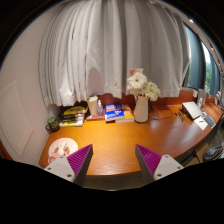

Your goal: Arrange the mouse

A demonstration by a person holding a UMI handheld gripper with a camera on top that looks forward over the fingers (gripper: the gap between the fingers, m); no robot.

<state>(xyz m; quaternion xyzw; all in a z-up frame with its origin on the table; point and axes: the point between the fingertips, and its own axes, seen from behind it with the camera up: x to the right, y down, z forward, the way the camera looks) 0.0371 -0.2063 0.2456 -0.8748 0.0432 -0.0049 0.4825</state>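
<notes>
My gripper (114, 153) is open and empty, held above the near part of a curved wooden desk (115, 138). Its purple pads (82, 158) stand wide apart with bare desk between them. A round pink and white mat (62, 149) lies on the desk just left of the left finger. I cannot make out a mouse. A laptop (195, 110) stands at the far right end of the desk.
A vase of white flowers (141, 95) stands at the back middle. Books (117, 113) lie left of it, with a stack (72, 116) further left. White curtains (100, 50) hang behind, and a window (200, 55) is at the right.
</notes>
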